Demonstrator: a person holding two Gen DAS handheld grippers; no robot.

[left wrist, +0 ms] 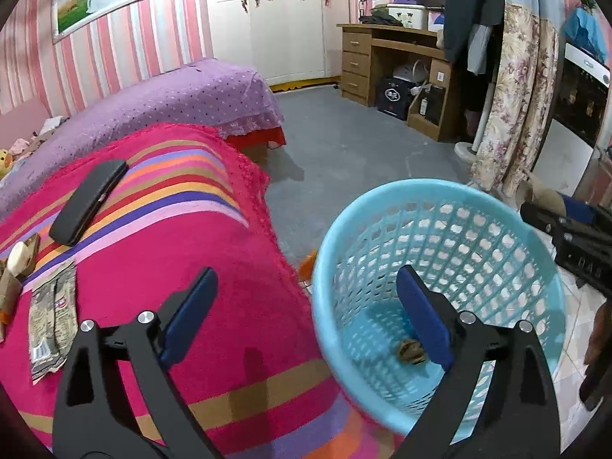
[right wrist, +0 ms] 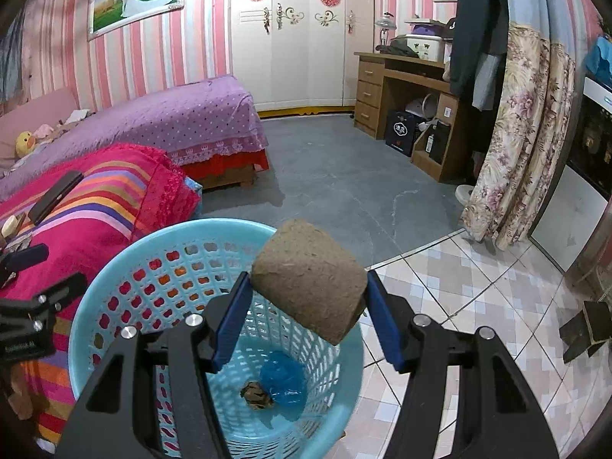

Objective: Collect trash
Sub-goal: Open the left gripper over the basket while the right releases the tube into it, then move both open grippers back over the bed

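A light blue plastic basket point(left wrist: 508, 229) point(right wrist: 114, 287) stands on the floor beside a pink striped blanket point(left wrist: 172, 267). Inside it lie a crumpled brown wrapper point(right wrist: 257, 394) point(left wrist: 411, 350) and a blue plastic piece point(right wrist: 285, 380). My right gripper point(right wrist: 308, 285) is shut on a brown cardboard tube point(right wrist: 310, 290) and holds it above the basket's mouth. My left gripper point(left wrist: 306, 306) is open and empty, over the basket's near rim and the blanket's edge. A flat printed wrapper point(left wrist: 51, 329) and a small cardboard piece point(left wrist: 9, 287) lie on the blanket at the left.
A black case point(left wrist: 88, 201) lies on the blanket. A purple-covered bed point(right wrist: 172, 114) is behind. A wooden desk point(right wrist: 405, 107), floral curtain point(right wrist: 524, 145) and white wardrobe point(right wrist: 290, 38) line the far side. Grey floor point(right wrist: 344, 191) and tiles point(right wrist: 478, 287) lie around the basket.
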